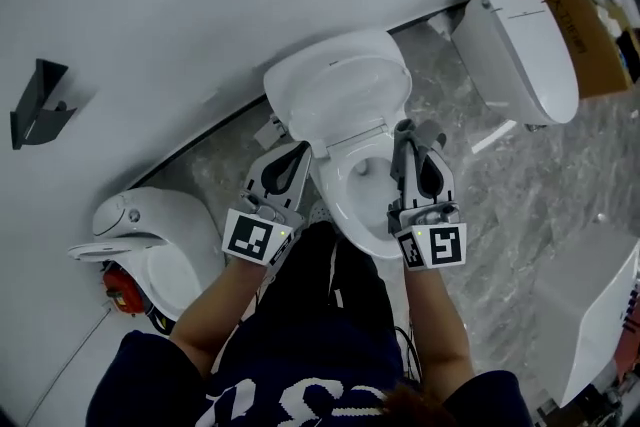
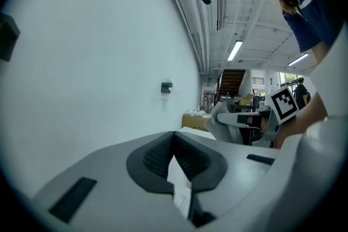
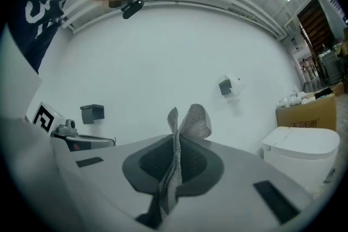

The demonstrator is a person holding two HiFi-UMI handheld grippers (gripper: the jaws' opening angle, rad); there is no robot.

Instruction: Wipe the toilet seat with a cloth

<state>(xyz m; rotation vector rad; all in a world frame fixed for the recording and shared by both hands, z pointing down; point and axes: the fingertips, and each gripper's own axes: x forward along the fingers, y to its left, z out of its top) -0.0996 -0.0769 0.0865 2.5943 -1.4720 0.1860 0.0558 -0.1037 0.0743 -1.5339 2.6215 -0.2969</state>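
The grey cloth (image 3: 187, 122) is looking coarse and mesh-woven against the right gripper (image 3: 174, 143), which is matt plastic; the toilet lid (image 1: 338, 90) is shining glossy white.

Head view looks steeply down at the toilet (image 1: 340, 100); the 2 gripper views face the wall (image 3: 163, 62).

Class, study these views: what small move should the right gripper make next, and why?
Probably lower the right gripper until the cloth presses on the toilet seat. The gripper is shut on the cloth and sits over the seat's right side, the lid is up, and no contact with the seat shows.
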